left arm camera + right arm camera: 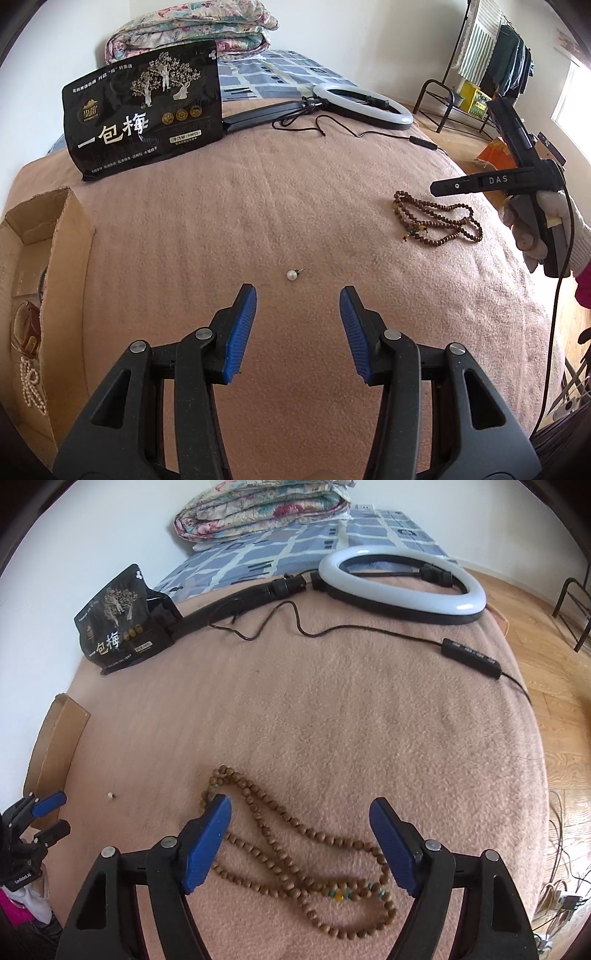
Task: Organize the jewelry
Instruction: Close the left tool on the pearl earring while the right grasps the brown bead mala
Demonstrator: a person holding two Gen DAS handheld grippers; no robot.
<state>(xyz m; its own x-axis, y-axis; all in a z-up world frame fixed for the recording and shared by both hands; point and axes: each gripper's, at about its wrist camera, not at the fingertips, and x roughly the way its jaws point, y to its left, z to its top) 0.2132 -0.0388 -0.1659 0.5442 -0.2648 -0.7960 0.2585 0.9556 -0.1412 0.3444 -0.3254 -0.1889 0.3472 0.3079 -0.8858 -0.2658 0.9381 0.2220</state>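
Showing only leftward: boxed pearl strand (pixel 31 384).

Bare blanket (pixel 295 206) lay open around the pearl earring (pixel 292 274), with the cardboard box (pixel 70 236) walling the left, the snack bag (pixel 144 110) and ring light (pixel 364 105) standing far behind

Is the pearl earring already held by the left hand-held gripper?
No, the pearl earring lies on the blanket ahead of the open left hand-held gripper.

White walls (pixel 110 524), wooden floor (pixel 546 635), bright window (pixel 570 96), pink-blanketed bed (pixel 332 716)
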